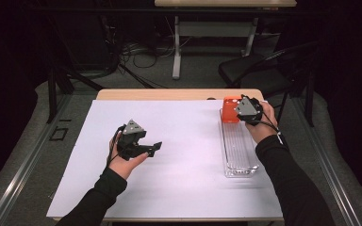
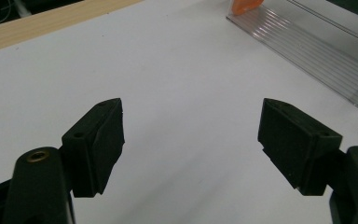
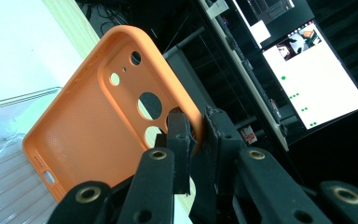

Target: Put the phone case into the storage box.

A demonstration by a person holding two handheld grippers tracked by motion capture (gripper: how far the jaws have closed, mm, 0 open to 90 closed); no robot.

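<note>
An orange phone case (image 1: 230,109) stands tilted at the far end of a clear plastic tray (image 1: 239,162). My right gripper (image 1: 246,112) is shut on the side wall of the orange phone case (image 3: 98,121), whose camera cut-outs face the right gripper view; its jaws pinch the rim (image 3: 196,135). My left gripper (image 1: 152,149) hovers over the white sheet (image 1: 179,141), left of middle, open with nothing between its fingers (image 2: 98,144). In the left gripper view the clear plastic tray (image 2: 317,51) lies at the upper right with a bit of the orange phone case (image 2: 244,4) at its end.
The white sheet covers most of a wooden table (image 1: 169,94). A black chair (image 1: 264,68) and a second table's legs (image 1: 176,47) stand beyond the far edge. A lit monitor (image 3: 312,70) is off to the right in the right gripper view.
</note>
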